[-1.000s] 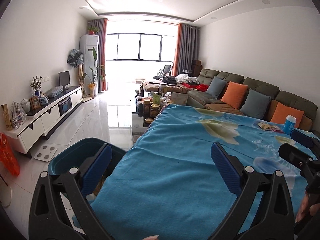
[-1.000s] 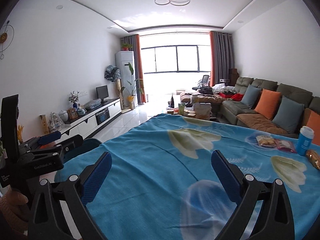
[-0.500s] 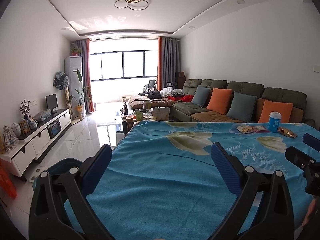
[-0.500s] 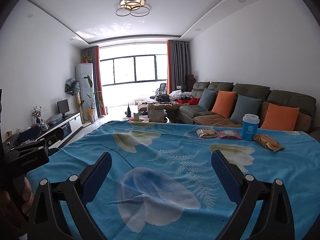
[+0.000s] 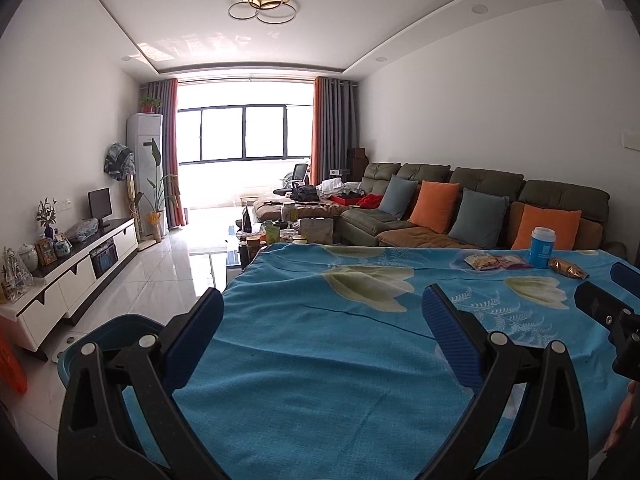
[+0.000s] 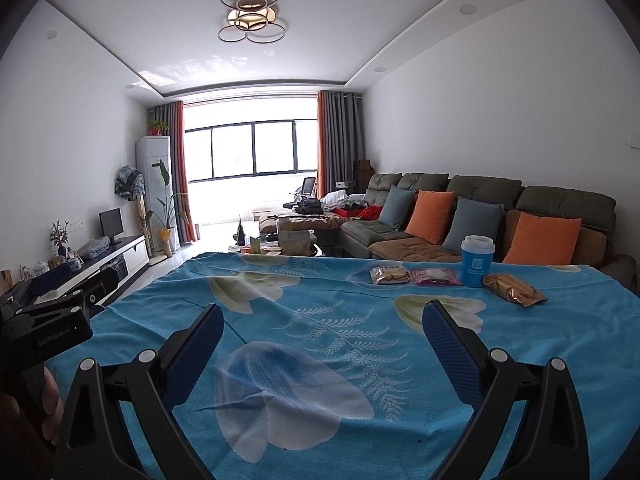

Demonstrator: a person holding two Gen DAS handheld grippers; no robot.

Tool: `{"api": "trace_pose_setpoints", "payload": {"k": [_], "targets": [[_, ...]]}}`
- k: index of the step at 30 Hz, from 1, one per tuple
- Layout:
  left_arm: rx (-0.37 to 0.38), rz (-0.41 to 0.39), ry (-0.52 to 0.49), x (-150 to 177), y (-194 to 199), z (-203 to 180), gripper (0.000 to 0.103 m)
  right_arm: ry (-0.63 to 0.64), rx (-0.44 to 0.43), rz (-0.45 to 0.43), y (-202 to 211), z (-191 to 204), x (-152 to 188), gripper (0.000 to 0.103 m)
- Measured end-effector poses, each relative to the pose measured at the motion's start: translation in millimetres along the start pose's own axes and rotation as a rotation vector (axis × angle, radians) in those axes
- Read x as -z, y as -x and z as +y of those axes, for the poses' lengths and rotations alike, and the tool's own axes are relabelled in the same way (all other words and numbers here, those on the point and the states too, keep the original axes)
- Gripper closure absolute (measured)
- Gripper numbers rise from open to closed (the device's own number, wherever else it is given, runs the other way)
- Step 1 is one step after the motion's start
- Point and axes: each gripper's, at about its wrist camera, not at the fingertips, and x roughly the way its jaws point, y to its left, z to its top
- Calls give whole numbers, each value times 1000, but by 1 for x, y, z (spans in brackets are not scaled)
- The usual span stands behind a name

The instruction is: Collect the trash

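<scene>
Both tools, left tool (image 5: pixel 322 318) and right tool (image 6: pixel 322 330), hang with jaws spread wide and empty above the blue worktop (image 6: pixel 320 320). Far across it, well apart from both, a blue cup (image 6: pixel 477 261) stands; a gold wrapper (image 6: pixel 514 290) lies just right of the cup, a pink packet (image 6: pixel 435 277) and a biscuit packet (image 6: pixel 390 275) to its left.

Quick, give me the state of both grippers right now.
Left gripper: open, holding nothing, above the blue tablecloth.
Right gripper: open, holding nothing, short of the blue cup and snack packets.
</scene>
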Motion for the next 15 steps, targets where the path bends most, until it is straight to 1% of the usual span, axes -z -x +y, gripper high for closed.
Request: {"api": "trace_pose_setpoints", "payload": {"k": [15], "targets": [[-4, -14, -7, 1, 1, -2, 6, -7, 14, -14, 4, -5, -3, 7]]}}
